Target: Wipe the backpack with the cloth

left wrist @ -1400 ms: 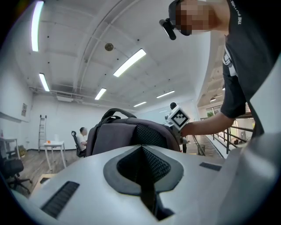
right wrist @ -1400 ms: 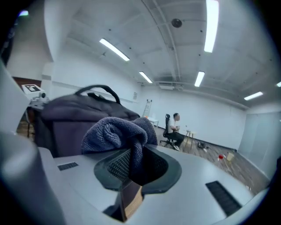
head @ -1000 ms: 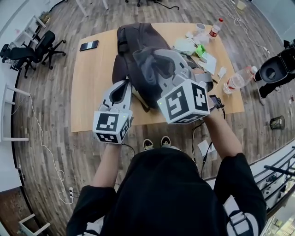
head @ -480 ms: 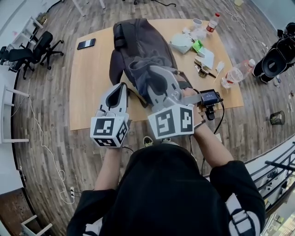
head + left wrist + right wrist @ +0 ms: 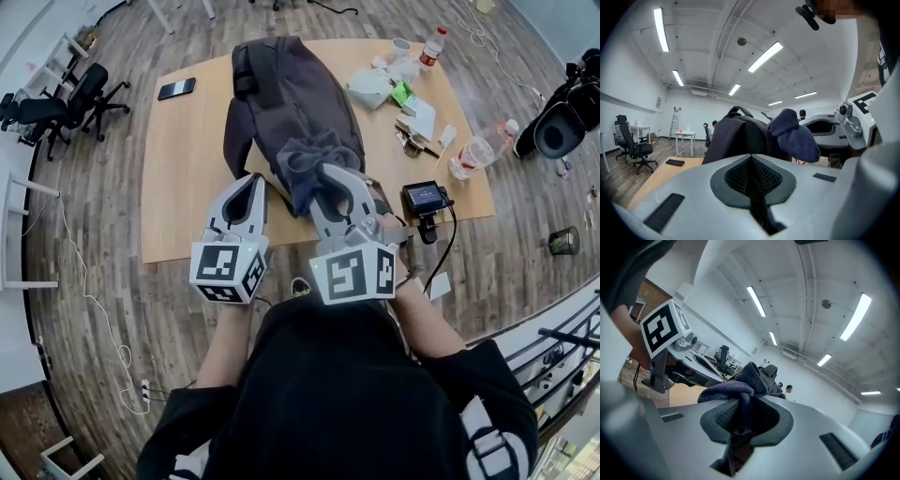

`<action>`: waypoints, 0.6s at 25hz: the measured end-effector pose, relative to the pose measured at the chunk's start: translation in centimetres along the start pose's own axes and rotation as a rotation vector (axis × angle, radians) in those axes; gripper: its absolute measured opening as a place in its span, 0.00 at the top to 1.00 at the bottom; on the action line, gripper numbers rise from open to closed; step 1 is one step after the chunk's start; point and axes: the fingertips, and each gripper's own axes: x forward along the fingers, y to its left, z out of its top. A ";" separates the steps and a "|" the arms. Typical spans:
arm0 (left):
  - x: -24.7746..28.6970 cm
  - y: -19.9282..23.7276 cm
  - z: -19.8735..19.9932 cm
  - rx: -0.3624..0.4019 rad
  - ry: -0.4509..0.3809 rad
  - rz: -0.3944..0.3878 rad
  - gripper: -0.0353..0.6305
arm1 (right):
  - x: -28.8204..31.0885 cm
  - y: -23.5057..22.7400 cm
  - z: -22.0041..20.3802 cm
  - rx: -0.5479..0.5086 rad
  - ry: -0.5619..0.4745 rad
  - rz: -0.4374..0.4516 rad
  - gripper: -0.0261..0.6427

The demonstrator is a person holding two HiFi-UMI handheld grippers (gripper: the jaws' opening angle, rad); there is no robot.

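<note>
The jaws of my right gripper (image 5: 330, 180) pinch the soft, floppy dark blue cloth (image 5: 309, 157) by one bunched edge. My left gripper (image 5: 247, 180) has its jaws squeezed together, empty. The squashy dark grey fabric backpack (image 5: 281, 89) lies just ahead of both.

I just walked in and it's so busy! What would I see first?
A big dark backpack lying in the middle of the wooden table. At its near end the right gripper pinches a crumpled blue-grey cloth; the left gripper sits shut and empty beside it.
</note>
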 end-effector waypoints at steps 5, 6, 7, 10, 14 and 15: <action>-0.2 -0.2 -0.5 -0.003 0.002 -0.009 0.92 | -0.4 2.1 -2.4 0.073 0.039 0.035 0.87; -0.3 -0.2 -0.5 -0.007 0.001 -0.009 0.92 | -0.3 2.6 -3.1 0.080 0.050 0.041 0.87; -0.4 -0.1 -0.6 -0.010 0.001 -0.010 0.92 | -0.2 3.0 -3.8 0.089 0.060 0.047 0.87; -0.7 0.1 -1.1 -0.022 0.004 -0.013 0.92 | 0.2 4.3 -5.6 0.093 0.082 0.059 0.87; -1.2 0.3 -1.5 -0.033 0.008 -0.018 0.92 | -0.1 4.7 -5.9 0.079 0.075 0.046 0.87; -1.3 0.3 -1.6 -0.034 0.008 -0.018 0.92 | -0.2 4.0 -5.2 0.075 0.054 0.020 0.87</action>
